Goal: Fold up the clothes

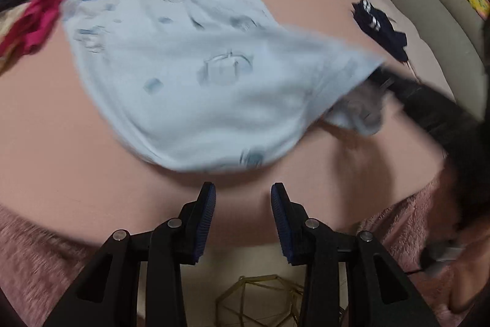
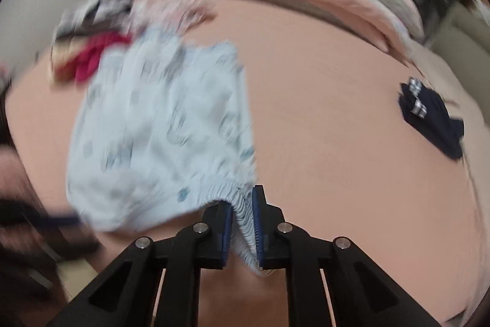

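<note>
- A smooth pink bedsheet carries the pale blue printed cotton garment, spread ahead.
- Right gripper pinches its gathered elastic waistband.
- Left gripper, spread empty, faces the near hem.

text: none legible | garment print: perhaps pictorial, blurred

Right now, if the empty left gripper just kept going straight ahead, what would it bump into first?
Probably the light blue printed cotton garment. The left gripper is open and points over a strip of bare pink bedsheet toward the garment's near hem. Depth is blurry, so it might touch the sheet first.
</note>
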